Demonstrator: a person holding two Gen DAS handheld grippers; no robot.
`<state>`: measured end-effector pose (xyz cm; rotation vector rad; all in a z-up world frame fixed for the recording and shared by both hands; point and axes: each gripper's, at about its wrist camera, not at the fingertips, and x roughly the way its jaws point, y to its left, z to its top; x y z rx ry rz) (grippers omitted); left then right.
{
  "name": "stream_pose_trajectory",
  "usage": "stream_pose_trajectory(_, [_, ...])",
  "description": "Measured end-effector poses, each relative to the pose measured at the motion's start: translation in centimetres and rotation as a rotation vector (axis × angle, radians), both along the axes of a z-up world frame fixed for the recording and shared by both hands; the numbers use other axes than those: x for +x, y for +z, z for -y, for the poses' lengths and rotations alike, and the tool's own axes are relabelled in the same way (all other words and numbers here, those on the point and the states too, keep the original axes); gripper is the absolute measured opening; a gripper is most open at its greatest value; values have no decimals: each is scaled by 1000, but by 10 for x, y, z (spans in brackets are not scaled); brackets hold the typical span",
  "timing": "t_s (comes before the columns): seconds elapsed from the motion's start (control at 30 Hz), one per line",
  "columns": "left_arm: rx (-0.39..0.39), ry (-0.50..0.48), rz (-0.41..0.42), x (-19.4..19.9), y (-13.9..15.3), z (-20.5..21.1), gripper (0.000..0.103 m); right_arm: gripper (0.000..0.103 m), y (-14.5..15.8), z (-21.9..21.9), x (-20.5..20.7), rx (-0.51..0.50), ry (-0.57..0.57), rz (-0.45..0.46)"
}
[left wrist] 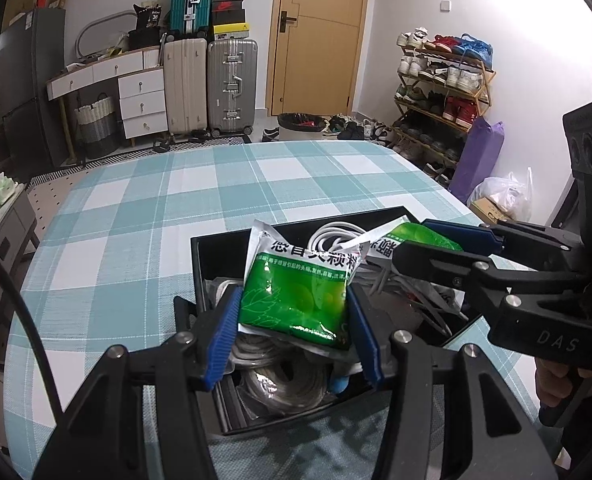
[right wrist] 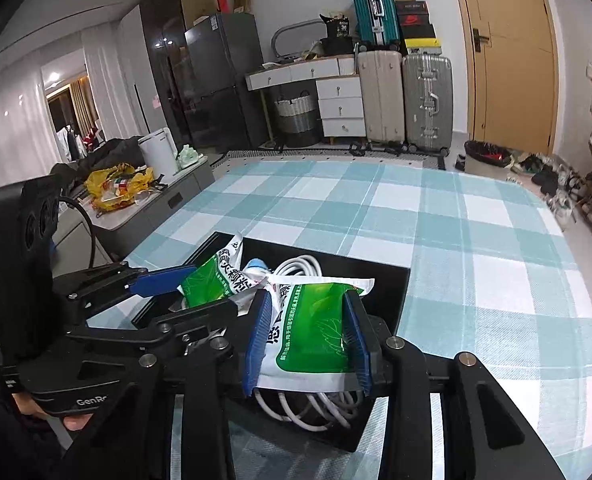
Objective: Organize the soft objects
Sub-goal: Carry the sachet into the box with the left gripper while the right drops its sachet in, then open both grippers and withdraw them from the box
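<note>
Each gripper is shut on a green and white medicine sachet over a black box on the checked tablecloth. My left gripper holds one sachet by its sides above the box; it also shows in the right wrist view. My right gripper holds the second sachet, which bulges between the blue pads; in the left wrist view this gripper comes in from the right with its sachet. The two sachets are close together, side by side.
The black box holds coiled white cables and clear-wrapped coils. The teal checked tablecloth stretches beyond it. Suitcases, drawers, a door and a shoe rack stand at the far walls. A low side cabinet stands left of the table.
</note>
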<state>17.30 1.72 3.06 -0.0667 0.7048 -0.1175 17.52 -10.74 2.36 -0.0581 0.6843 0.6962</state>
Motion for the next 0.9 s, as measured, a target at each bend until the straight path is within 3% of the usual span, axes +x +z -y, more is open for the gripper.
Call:
stream_pose_trajectory(0.1, [-2, -7, -9, -2, 1, 1, 58, 50, 4, 5, -5, -1, -11, 30])
stream_pose_trajectory(0.2, [-5, -2, -3, -6, 6, -1, 67, 56, 10, 12, -11, -8, -15, 54])
stream_pose_trajectory(0.27, [-8, -7, 2, -11, 9, -1, 72, 65, 13, 19, -17, -8, -23, 74])
stream_pose_trajectory(0.33, [-8, 3, 15, -17, 14, -2, 84, 79, 16, 25, -21, 3, -25, 82])
stream_pose_trajectory(0.43, [-23, -1, 39, -26, 20, -4, 90, 93, 18, 31, -31, 5, -21, 88])
stream_pose_trajectory(0.63, [-23, 41, 66, -45, 24, -7, 103, 102, 19, 33, -54, 20, -21, 123])
stream_pose_trajectory(0.9, [10, 80, 119, -66, 21, -9, 103, 102, 19, 41, -73, 62, -50, 174])
